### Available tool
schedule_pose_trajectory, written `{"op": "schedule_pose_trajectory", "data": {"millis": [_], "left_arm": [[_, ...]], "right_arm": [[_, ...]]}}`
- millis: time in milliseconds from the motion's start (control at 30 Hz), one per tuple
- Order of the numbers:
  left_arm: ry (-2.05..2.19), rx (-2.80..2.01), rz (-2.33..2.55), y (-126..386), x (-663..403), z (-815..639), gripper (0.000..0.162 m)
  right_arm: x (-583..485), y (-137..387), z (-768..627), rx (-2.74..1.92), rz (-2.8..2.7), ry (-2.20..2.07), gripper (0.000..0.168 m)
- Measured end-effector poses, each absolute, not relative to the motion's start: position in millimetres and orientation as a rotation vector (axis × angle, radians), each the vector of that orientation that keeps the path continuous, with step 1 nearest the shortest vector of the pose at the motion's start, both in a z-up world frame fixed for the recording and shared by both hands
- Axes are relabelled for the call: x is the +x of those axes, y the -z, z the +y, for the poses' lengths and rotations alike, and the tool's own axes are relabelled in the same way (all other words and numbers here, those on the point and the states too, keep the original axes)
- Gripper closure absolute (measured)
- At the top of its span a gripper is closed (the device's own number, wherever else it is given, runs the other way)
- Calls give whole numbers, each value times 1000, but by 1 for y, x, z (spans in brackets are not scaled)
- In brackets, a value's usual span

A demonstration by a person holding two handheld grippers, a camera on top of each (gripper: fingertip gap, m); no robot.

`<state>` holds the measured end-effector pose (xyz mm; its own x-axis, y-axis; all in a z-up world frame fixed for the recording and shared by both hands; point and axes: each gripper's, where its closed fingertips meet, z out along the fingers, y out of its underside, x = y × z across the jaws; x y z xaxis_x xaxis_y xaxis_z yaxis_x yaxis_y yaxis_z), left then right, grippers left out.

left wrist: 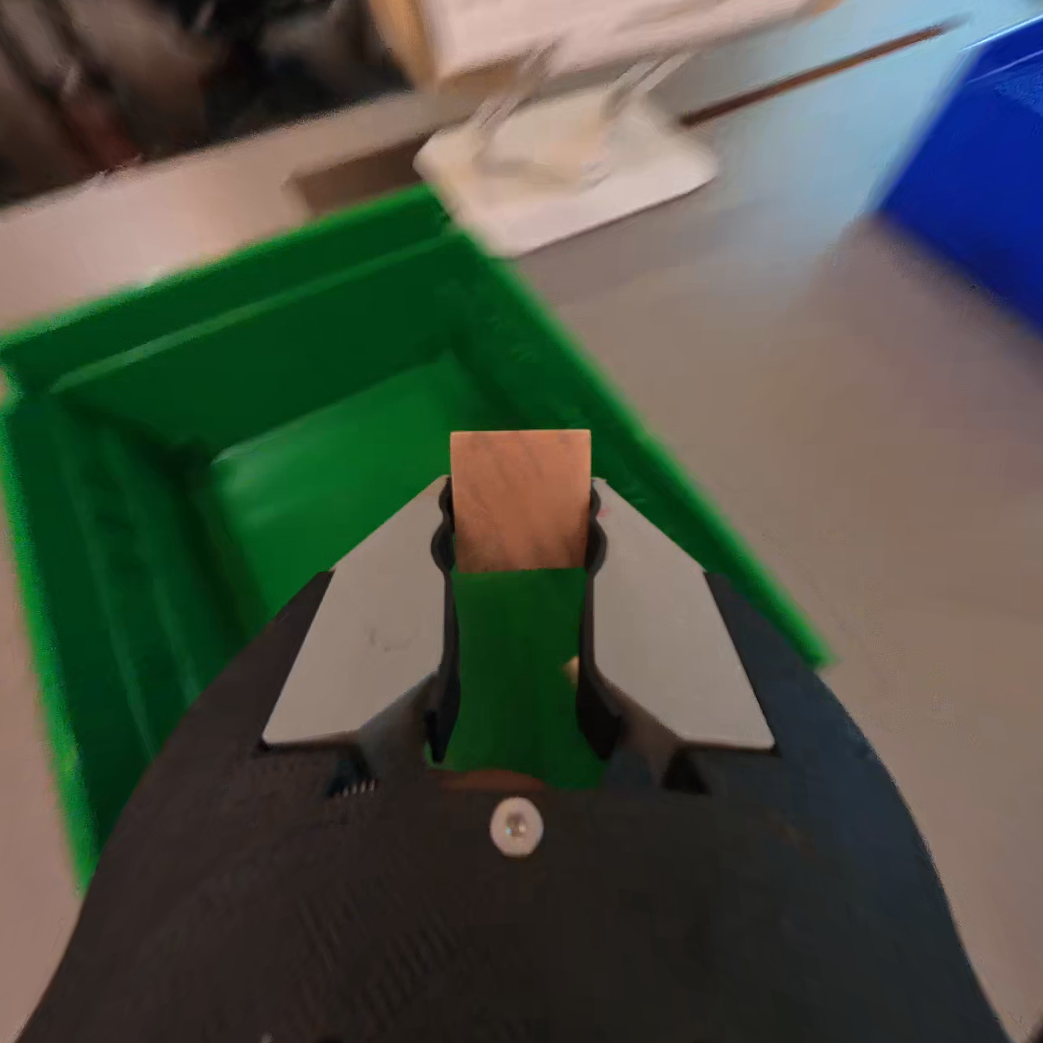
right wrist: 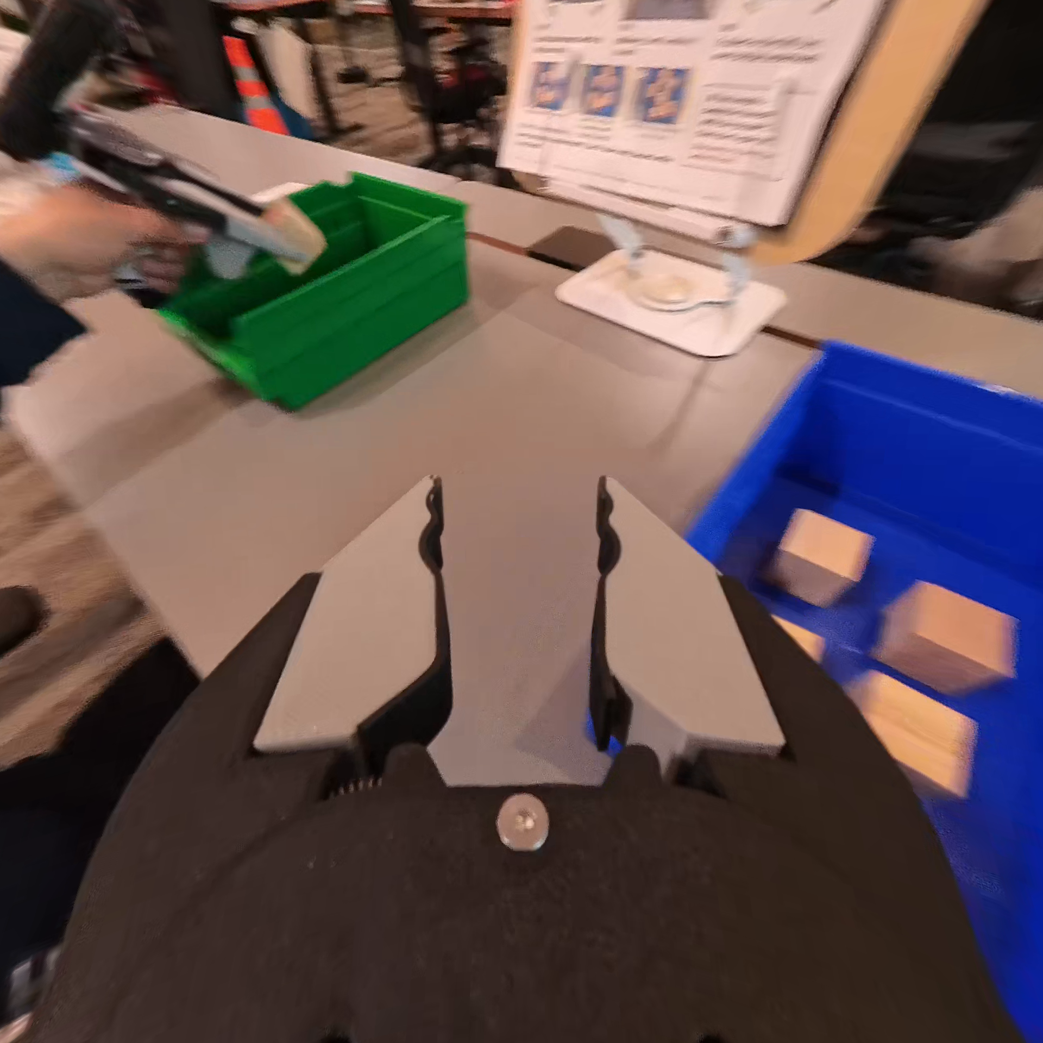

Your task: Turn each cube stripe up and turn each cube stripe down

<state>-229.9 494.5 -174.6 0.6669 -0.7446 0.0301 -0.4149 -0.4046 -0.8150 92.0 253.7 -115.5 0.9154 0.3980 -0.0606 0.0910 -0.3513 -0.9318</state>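
My left gripper (left wrist: 520,485) is shut on a plain wooden cube (left wrist: 520,499) and holds it over the inside of the green bin (left wrist: 169,361). No stripe shows on the cube's visible face. In the right wrist view the left gripper (right wrist: 293,240) hovers with that cube (right wrist: 299,237) above the green bin (right wrist: 361,316). My right gripper (right wrist: 519,491) is open and empty above the grey table (right wrist: 395,451), left of the blue bin (right wrist: 846,406). Several wooden cubes (right wrist: 821,556) lie in the blue bin.
A white stand base (right wrist: 671,305) carrying a poster board (right wrist: 677,84) stands at the back of the table. A hand (right wrist: 73,242) holds the left gripper at the left. The blue bin (left wrist: 982,169) shows at the upper right of the left wrist view.
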Motion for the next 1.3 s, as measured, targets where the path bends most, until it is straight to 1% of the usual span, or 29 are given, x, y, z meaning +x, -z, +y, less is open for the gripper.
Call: {"op": "schedule_pose_trajectory", "data": {"millis": [100, 233, 333, 400, 467, 600, 700, 733, 833, 933, 967, 1067, 1167, 1300], "left_arm": [[703, -1727, 1096, 131, -193, 427, 119], [916, -1510, 1186, 109, -157, 342, 119], [1092, -1305, 1273, 98, -132, 277, 119], [1112, -1033, 1351, 88, -125, 229, 119], [1034, -863, 1396, 85, -120, 199, 118], [1001, -712, 1459, 84, -110, 159, 119], [1017, -629, 1412, 75, -107, 146, 119], [1001, -626, 1400, 74, -107, 147, 118], [888, -647, 1385, 80, -102, 157, 118], [822, -662, 1412, 92, -95, 157, 118], [785, -666, 1423, 97, -92, 158, 118], [700, -702, 1414, 102, -87, 163, 119], [633, -728, 1471, 116, -87, 164, 118], [610, -677, 1521, 120, -104, 156, 122]], "right_arm": [[44, 121, 247, -1910, -446, -613, 114], [-24, 119, 223, -1860, -578, -1037, 111], [-59, 124, 209, -1853, -638, -1218, 107], [-77, 125, 201, -1842, -652, -1314, 105], [-92, 121, 189, -1814, -673, -1451, 103], [-110, 109, 170, -1722, -702, -1666, 101], [-117, 98, 155, -1641, -733, -1824, 94], [-117, 95, 154, -1623, -726, -1852, 98], [-116, 87, 152, -1563, -702, -1929, 102], [-120, 93, 154, -1590, -697, -1911, 111], [-121, 98, 156, -1610, -696, -1883, 122], [-119, 102, 162, -1644, -697, -1843, 124], [-113, 115, 163, -1732, -773, -1709, 125], [-97, 129, 159, -1818, -856, -1616, 125]]}}
